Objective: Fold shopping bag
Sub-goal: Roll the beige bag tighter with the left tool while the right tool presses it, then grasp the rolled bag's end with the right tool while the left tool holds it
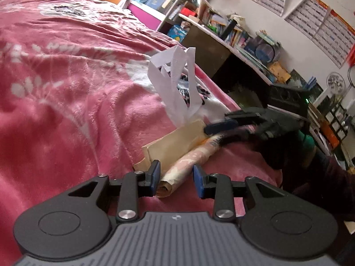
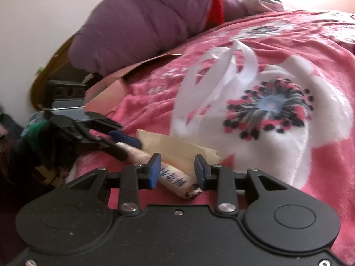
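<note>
The shopping bag (image 1: 188, 161) lies on the pink blanket, rolled into a pale pink tube. A beige flap (image 1: 175, 141) lies flat behind the roll, and the white handles (image 1: 175, 82) stick up from it. My left gripper (image 1: 176, 175) holds the near end of the roll, with a finger against each side. My right gripper (image 1: 219, 130) clamps the far end. In the right wrist view, the right gripper (image 2: 177, 169) pinches the printed end of the bag (image 2: 177, 179). There the left gripper (image 2: 126, 144) holds the other end, and the handles (image 2: 221, 73) rise behind.
A pink flowered blanket (image 1: 66, 88) covers the bed. A purple padded jacket (image 2: 142, 26) and a cardboard box (image 2: 106, 90) lie at the bed's edge. Cluttered bookshelves (image 1: 244, 42) stand beyond the far side. A person's dark sleeve (image 1: 310, 166) reaches in at the right.
</note>
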`<state>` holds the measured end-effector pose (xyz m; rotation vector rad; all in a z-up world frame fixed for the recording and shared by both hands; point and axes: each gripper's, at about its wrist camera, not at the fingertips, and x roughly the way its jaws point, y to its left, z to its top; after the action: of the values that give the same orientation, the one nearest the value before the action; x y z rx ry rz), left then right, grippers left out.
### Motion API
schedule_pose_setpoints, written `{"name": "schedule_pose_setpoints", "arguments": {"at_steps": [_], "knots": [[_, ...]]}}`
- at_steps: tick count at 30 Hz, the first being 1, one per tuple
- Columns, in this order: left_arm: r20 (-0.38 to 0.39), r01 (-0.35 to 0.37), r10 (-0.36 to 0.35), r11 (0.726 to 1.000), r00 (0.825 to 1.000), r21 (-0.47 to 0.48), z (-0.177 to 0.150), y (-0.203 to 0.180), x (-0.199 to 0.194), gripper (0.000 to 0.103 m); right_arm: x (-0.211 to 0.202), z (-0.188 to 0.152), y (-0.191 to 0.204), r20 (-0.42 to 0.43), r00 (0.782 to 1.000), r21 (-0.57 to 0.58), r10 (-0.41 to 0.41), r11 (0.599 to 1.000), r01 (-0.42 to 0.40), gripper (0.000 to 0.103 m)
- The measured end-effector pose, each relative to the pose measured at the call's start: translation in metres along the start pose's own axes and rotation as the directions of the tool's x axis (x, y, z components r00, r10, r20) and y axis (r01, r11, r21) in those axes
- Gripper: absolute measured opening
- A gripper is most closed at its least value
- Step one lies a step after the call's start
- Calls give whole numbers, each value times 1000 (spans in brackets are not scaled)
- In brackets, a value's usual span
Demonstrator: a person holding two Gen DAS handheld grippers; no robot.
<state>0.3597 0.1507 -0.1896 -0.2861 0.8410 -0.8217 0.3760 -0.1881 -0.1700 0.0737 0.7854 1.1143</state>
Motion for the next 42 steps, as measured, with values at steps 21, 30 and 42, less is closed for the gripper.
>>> {"name": "schedule_pose_setpoints", "arguments": {"at_steps": [21, 30, 42], "knots": [[24, -155, 156, 940, 988, 304, 3, -38, -1, 26, 0, -5, -4, -11, 1000, -20, 8, 1000, -9, 34], [47, -48, 50, 998, 998, -48, 4, 6, -2, 25, 3, -4, -15, 47, 998, 116, -39, 993, 34, 33], [147, -296, 276, 945, 950, 139, 6, -31, -22, 27, 16, 4, -17, 42, 985, 161, -166, 974, 157, 34]]}}
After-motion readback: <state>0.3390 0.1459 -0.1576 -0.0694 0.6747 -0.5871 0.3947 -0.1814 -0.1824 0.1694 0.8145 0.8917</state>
